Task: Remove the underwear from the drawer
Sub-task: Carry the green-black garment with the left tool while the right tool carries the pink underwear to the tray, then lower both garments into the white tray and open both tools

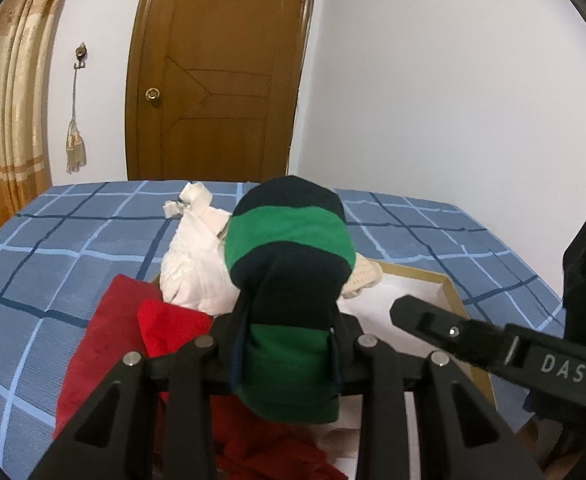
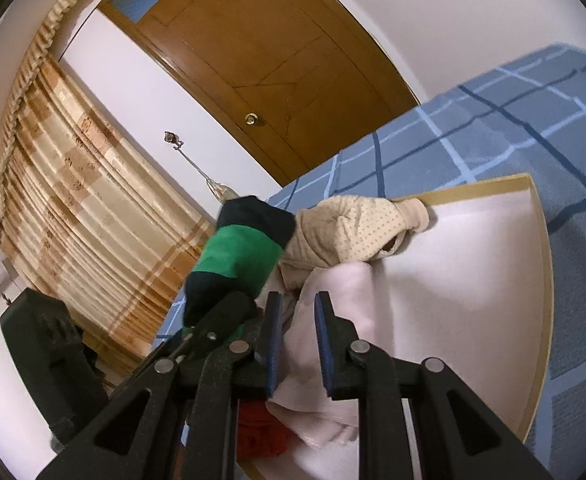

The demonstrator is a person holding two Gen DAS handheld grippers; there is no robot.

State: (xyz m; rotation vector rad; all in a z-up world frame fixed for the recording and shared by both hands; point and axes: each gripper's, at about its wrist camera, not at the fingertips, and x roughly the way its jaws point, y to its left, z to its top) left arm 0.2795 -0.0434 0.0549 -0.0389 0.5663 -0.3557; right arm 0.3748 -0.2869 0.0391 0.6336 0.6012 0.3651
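While our left gripper (image 1: 289, 344) pinches the green and navy underwear (image 1: 289, 276), the roll stands up from between its nearly closed fingers and hides most of what lies straight ahead. Off to that gripper's left we see a red cloth (image 1: 133, 328) spilling over the near corner of the drawer (image 1: 449, 284) onto the blue checked bed (image 1: 73, 248). Just beyond the red cloth, ahead and slightly left of the roll, a white garment (image 1: 197, 268) is heaped. To the right of the roll, a beige dotted garment (image 1: 367, 274) peeks out, and past it the drawer's white floor lies bare up to its wooden rim. Farther right, our right gripper (image 1: 425, 316) reaches in from the side, close beside the left one, above the drawer.

From the right wrist, the left gripper (image 2: 221, 320) shows at lower left, the underwear (image 2: 241, 256) held up above the drawer and clear of the other clothes. Straight ahead of the right gripper (image 2: 297, 344), its blue-padded fingers (image 2: 273, 344) stand a narrow gap apart; a pale pink cloth (image 2: 333, 296) lies in line with that gap, but we cannot tell whether the pads press on it. Ahead, the beige garment (image 2: 349, 232) rests against the far wall of the drawer (image 2: 493, 188). Below the fingers, a bit of red cloth (image 2: 261, 428) shows. To the right, the drawer floor runs out to its rim, with bed (image 2: 513, 120) beyond.
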